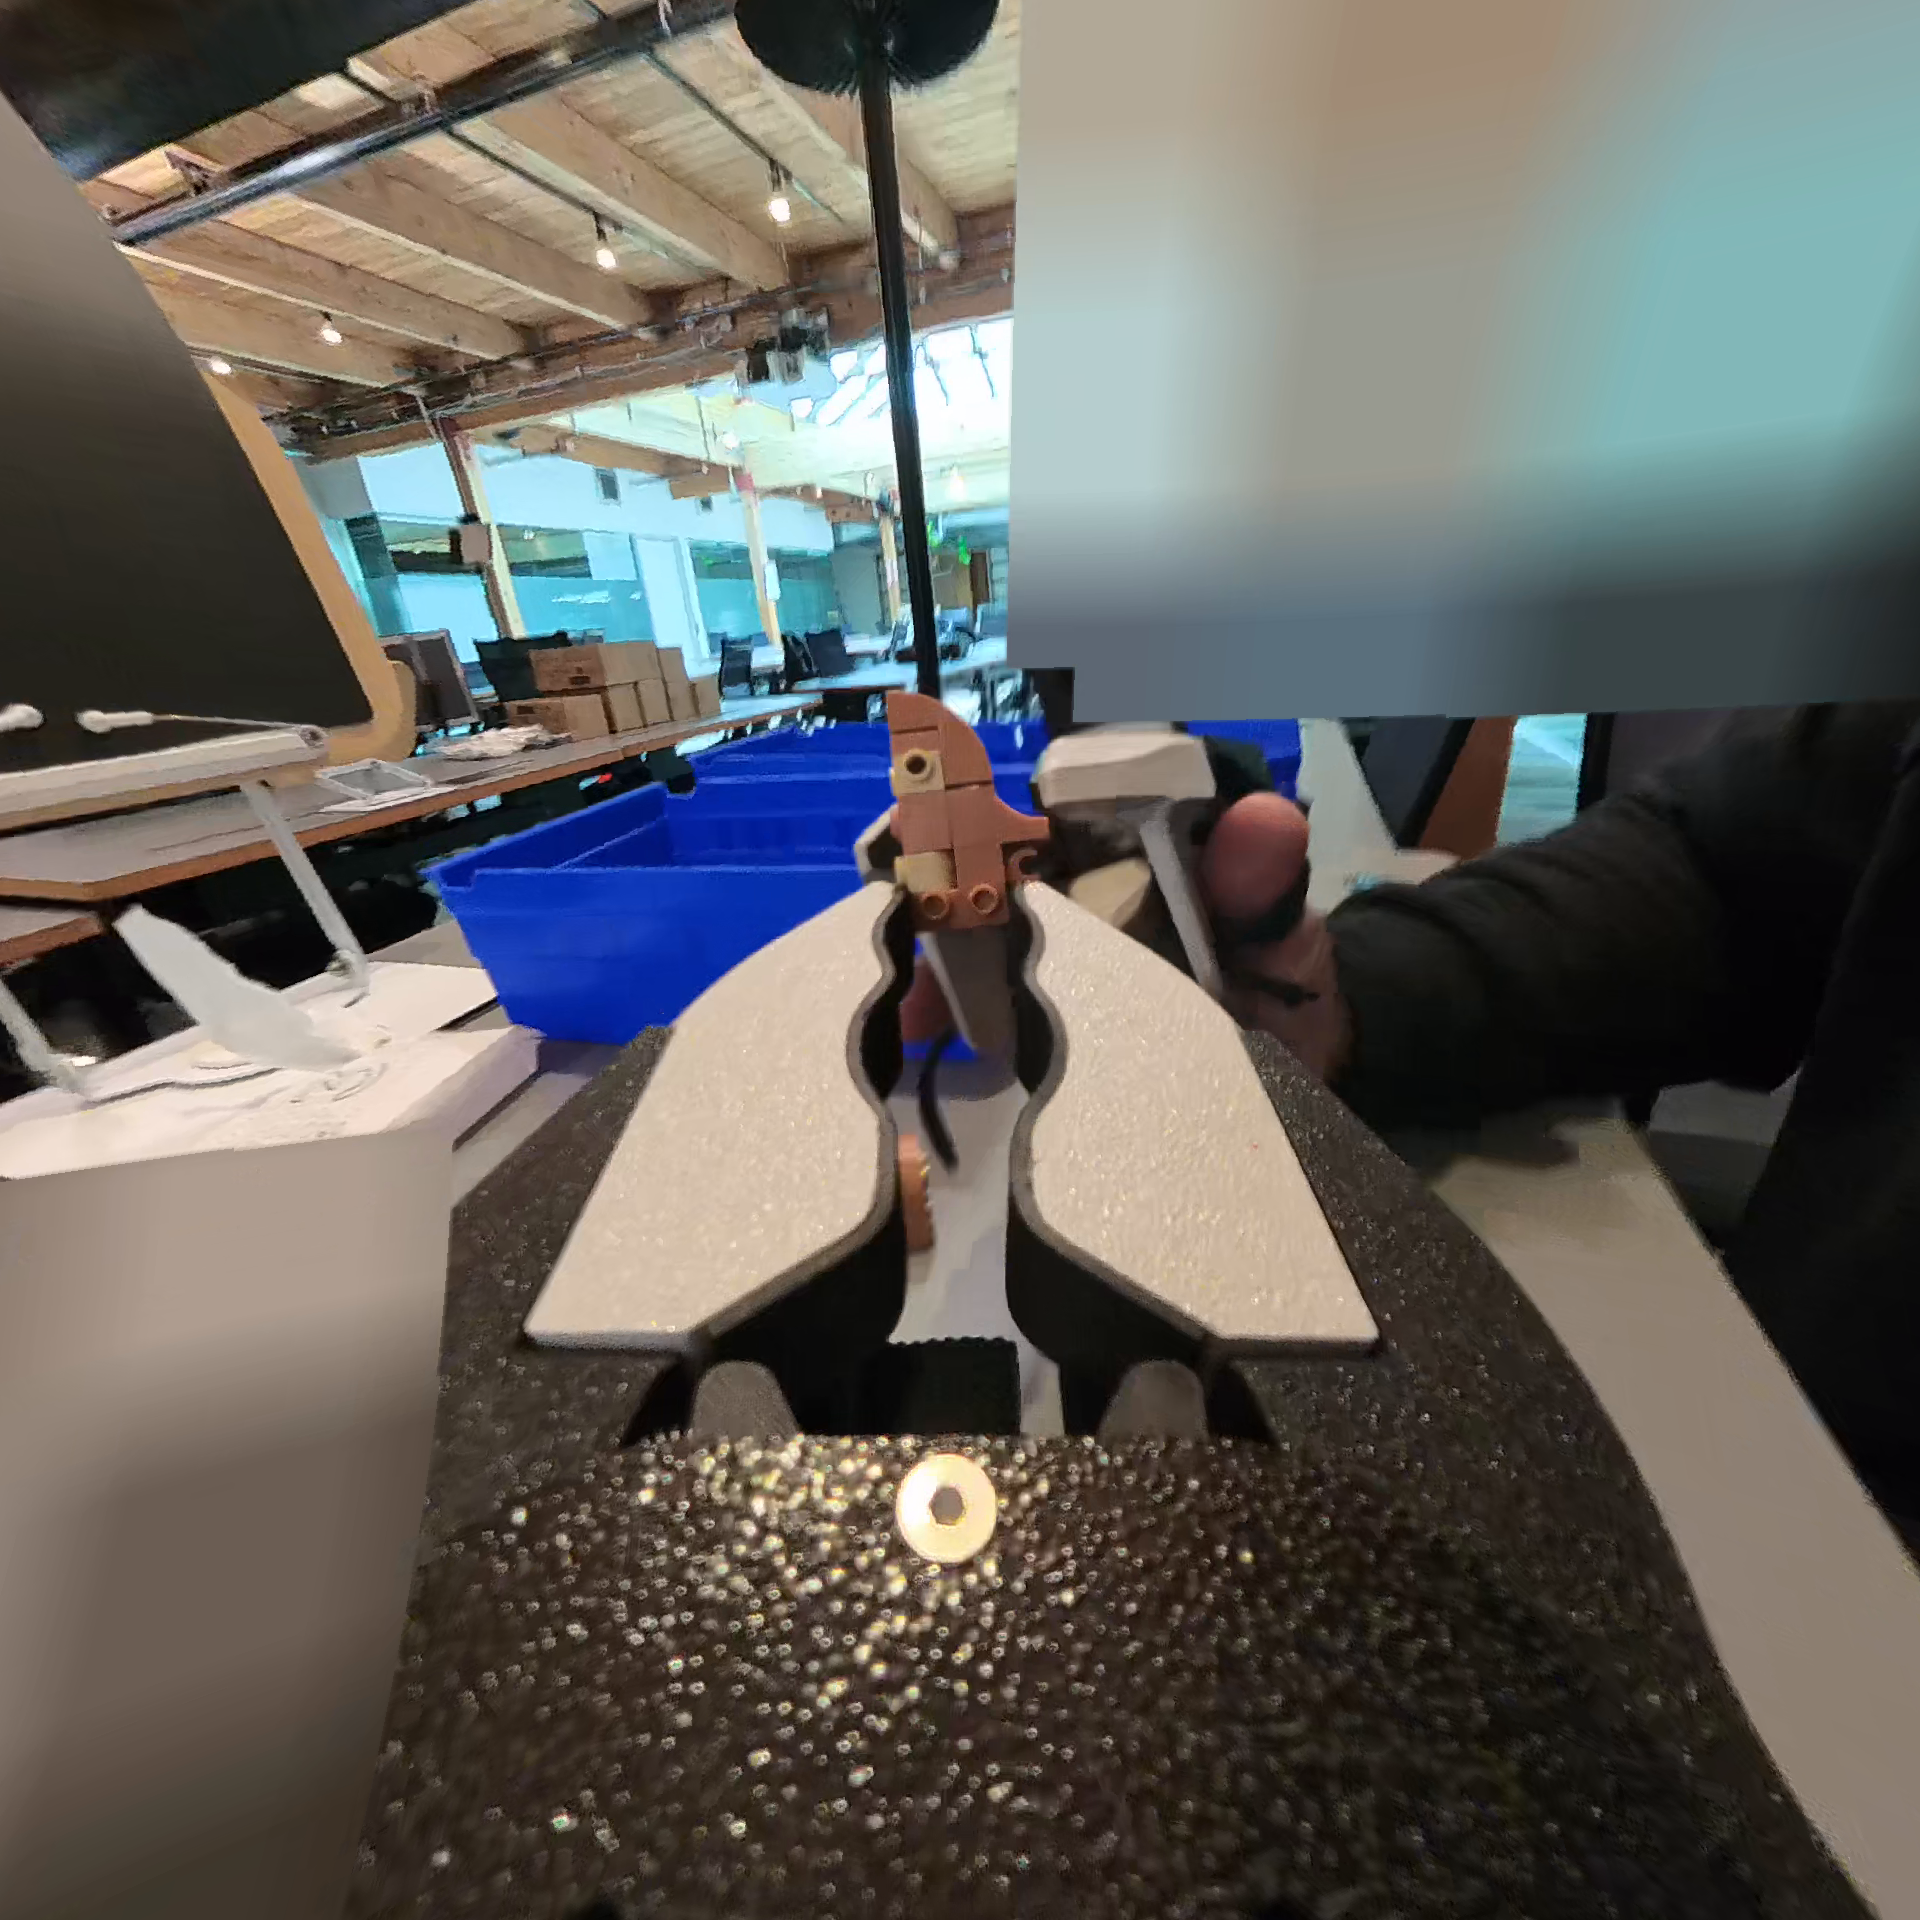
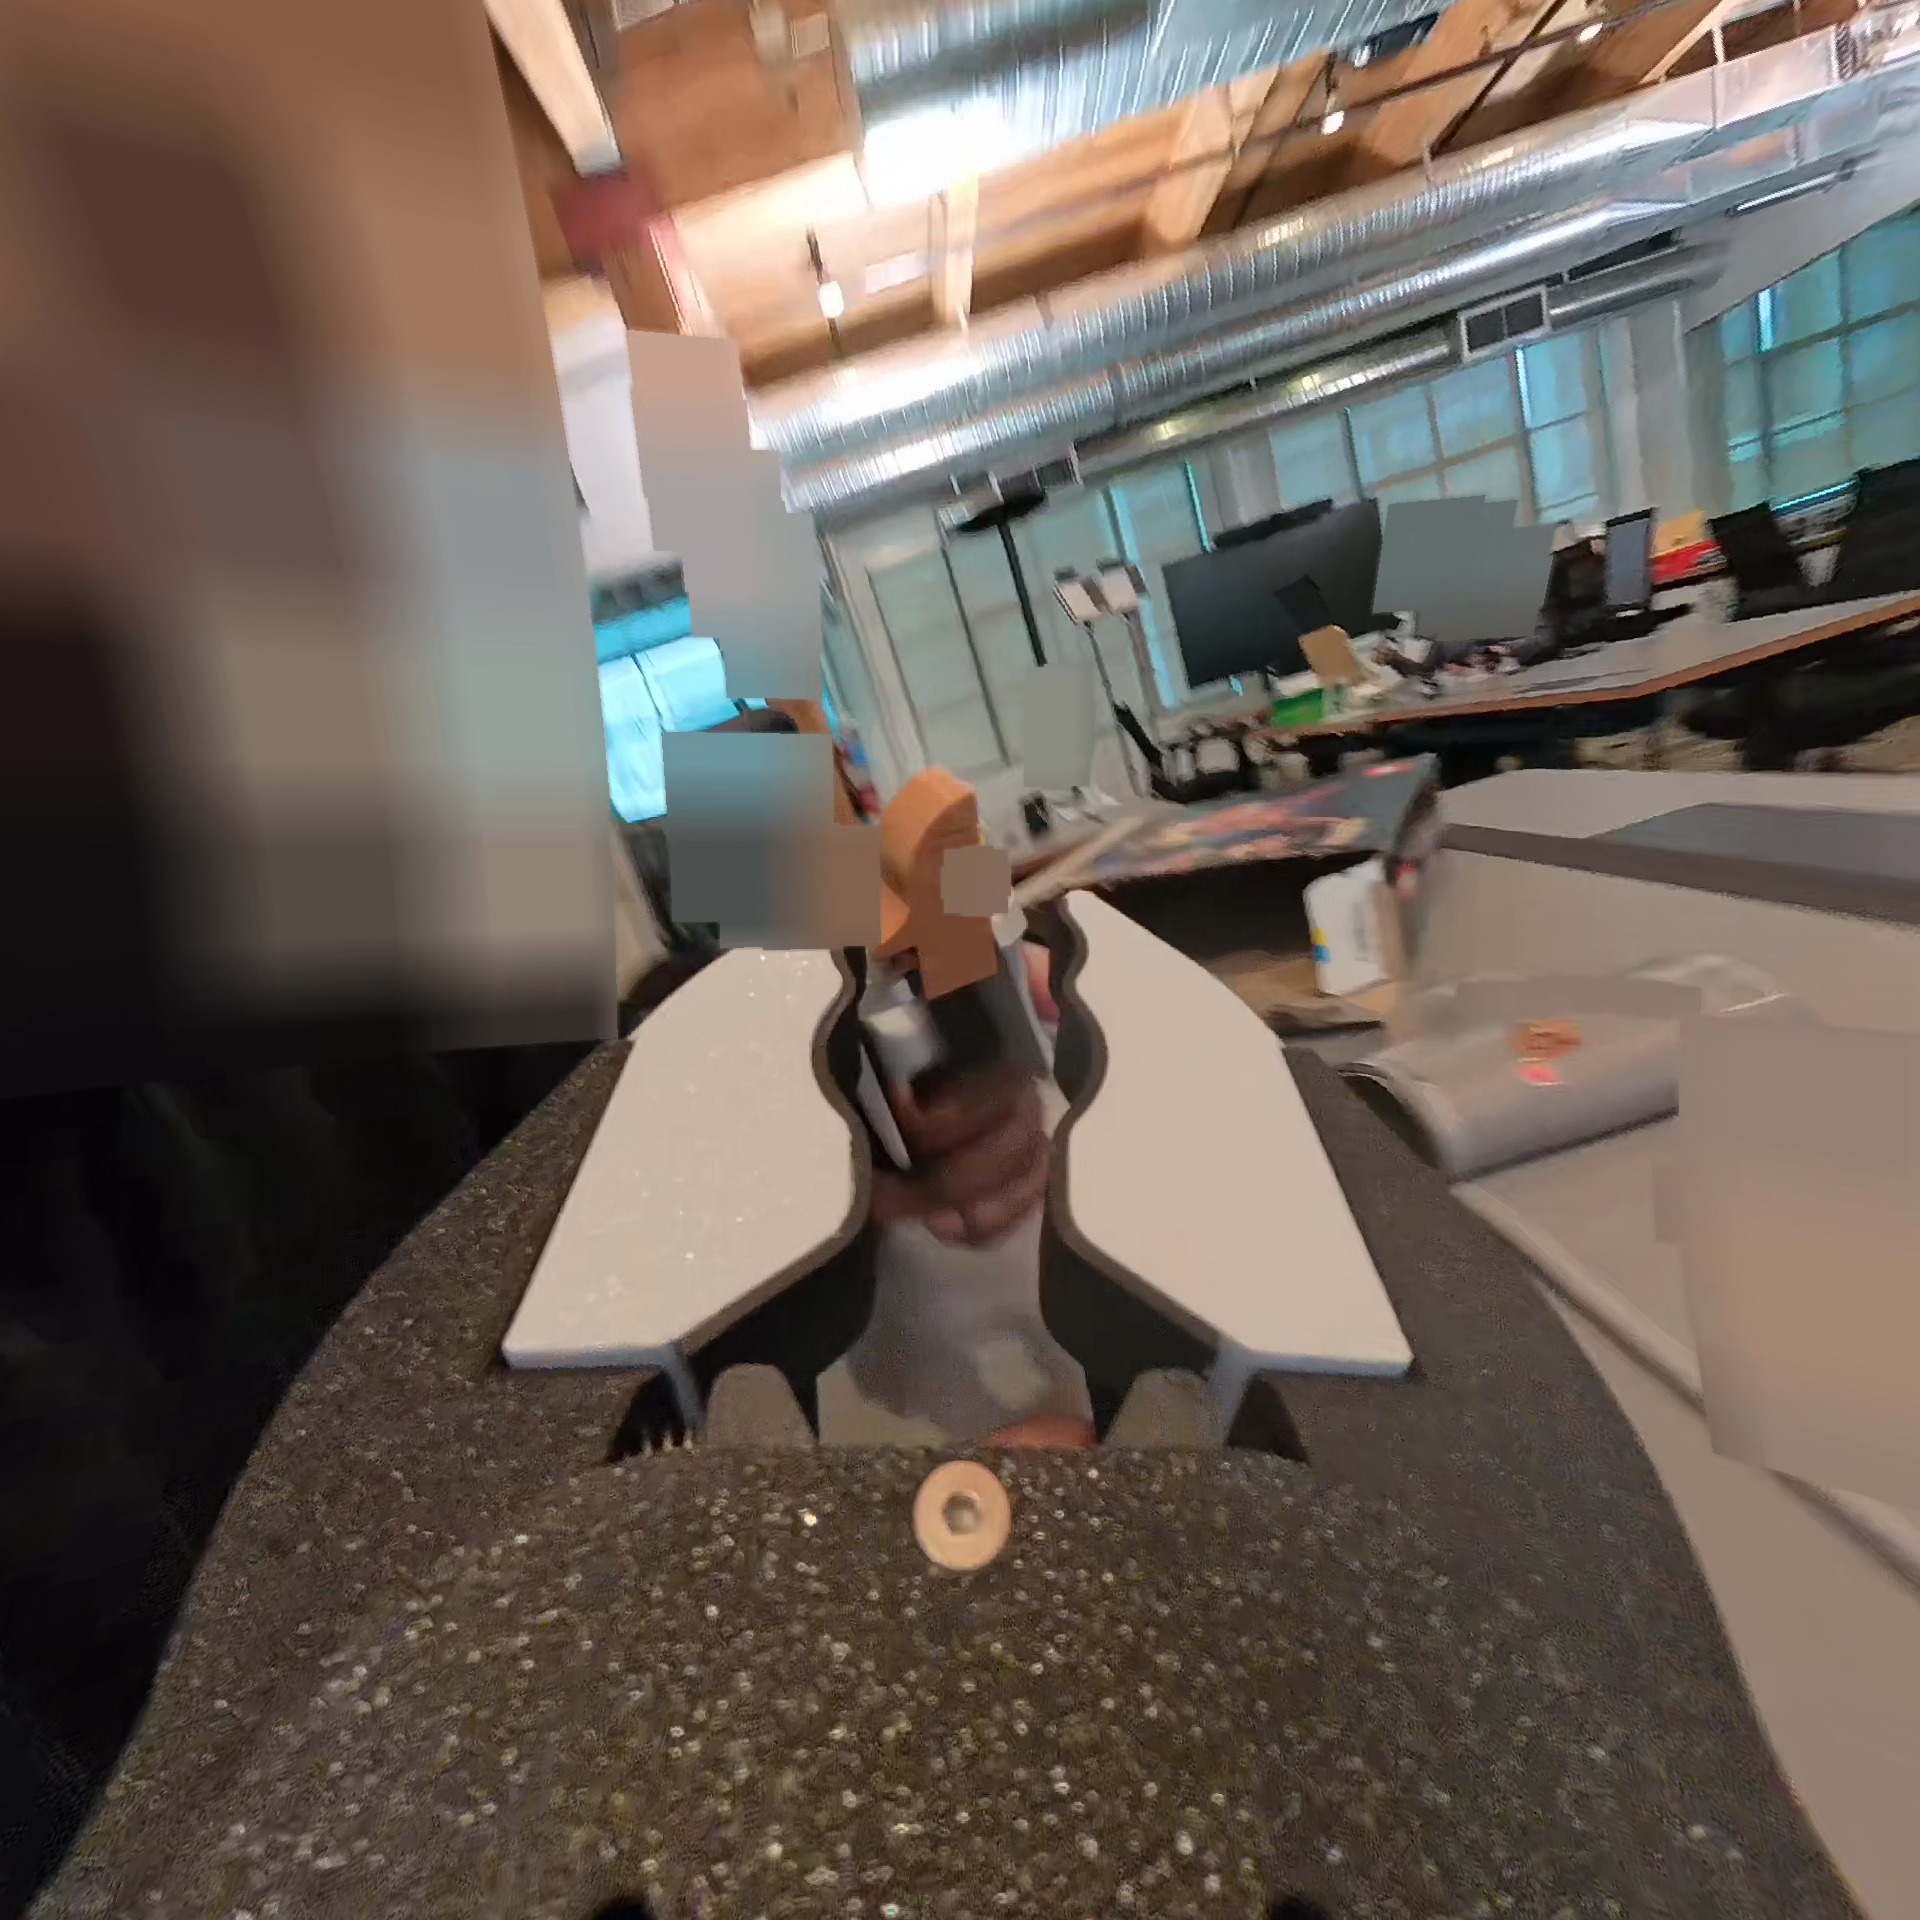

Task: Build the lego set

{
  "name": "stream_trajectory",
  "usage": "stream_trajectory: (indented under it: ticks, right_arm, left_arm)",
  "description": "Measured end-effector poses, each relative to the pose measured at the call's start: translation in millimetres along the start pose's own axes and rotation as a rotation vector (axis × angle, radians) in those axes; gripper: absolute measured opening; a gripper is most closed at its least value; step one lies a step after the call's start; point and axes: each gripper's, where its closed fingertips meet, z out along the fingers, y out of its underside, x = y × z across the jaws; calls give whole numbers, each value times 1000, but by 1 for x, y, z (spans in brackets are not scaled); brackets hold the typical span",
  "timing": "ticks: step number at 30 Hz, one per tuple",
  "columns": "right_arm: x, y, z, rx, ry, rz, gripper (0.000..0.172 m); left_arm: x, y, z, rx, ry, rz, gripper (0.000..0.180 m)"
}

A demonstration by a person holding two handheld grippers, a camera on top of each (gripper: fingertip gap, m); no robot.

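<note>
While the left hand-held gripper (image 1: 961, 899) pinches a brown brick assembly (image 1: 951, 821) above the tabletop (image 1: 1558, 1299), the right hand-held gripper (image 2: 961, 935) nears it, spread; collision could dislodge bricks.

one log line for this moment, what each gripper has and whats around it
left gripper: shut on brown brick assembly | right gripper: at same assembly, grip unclear | near: blue bins, gray table

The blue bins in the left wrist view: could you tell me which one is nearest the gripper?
The front blue bin, whose plain side wall faces the camera just left of the left gripper; the other bins sit behind it.
</note>
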Motion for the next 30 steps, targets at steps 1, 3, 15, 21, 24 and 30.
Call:
stream_trajectory:
  ticks: [1,3,15,21,24,30]
  right_arm:
    - [3,2,-3,-68,29,-100,32]
    - [9,9,-8,-216,93,-323,32]
    - [21,62,-34,-644,68,-778,19]
    - [20,74,-37,-686,45,-793,12]
    - [21,80,-38,-719,48,-805,12]
    - [23,84,-38,-749,63,-784,12]
  left_arm:
    - [-3,4,-1,-53,-11,40,16]
    - [-6,16,-4,-182,-8,139,16]
    - [0,78,-16,-595,102,424,17]
    - [5,90,-18,-669,129,453,17]
    - [5,95,-20,-705,130,464,17]
    - [7,99,-21,-724,126,457,17]
